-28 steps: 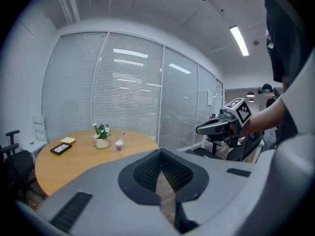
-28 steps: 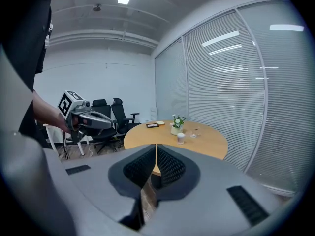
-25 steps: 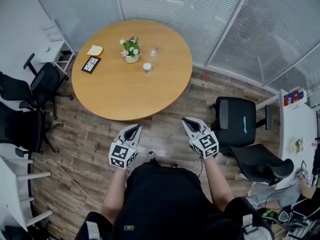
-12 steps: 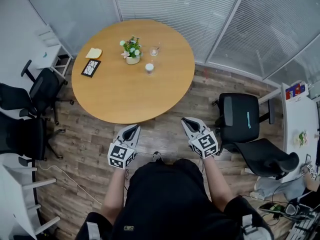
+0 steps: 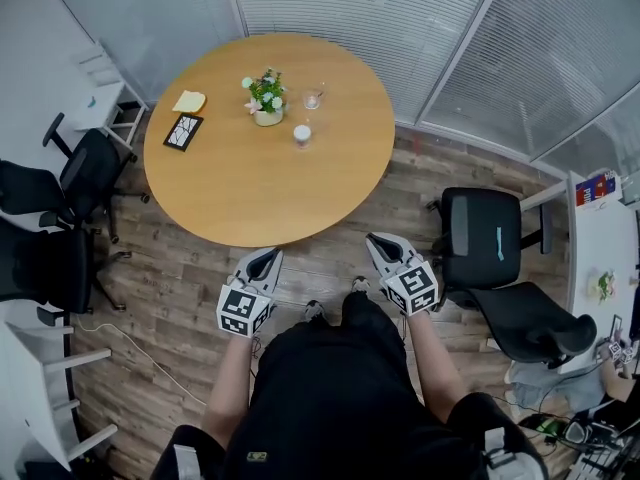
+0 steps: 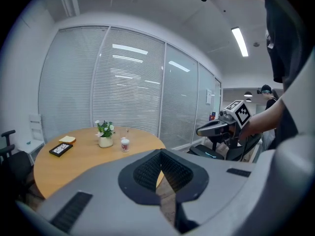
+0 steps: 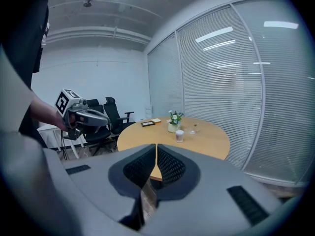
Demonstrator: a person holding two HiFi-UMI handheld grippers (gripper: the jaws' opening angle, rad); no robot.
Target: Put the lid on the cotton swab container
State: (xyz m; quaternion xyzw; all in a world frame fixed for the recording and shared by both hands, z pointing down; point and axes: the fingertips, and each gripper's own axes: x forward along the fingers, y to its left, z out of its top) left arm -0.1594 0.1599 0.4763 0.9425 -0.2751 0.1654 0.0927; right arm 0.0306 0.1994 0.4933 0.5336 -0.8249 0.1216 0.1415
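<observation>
Your left gripper (image 5: 268,255) is clenched empty, well short of the potted plant (image 5: 265,98). Right of the plant stands the cotton swab container (image 5: 301,133). What seems its clear lid (image 5: 313,98), nearby, looks light and slick, so pinch its rim. Your right gripper (image 5: 374,240) is also clenched, empty.

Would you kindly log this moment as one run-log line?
left tongs: shut, empty | right tongs: shut, empty | cotton swab container: on round table, untouched

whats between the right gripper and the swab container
Nothing but bare tabletop and a strip of floor lies between the right gripper and the container; the head view shows it.
</observation>
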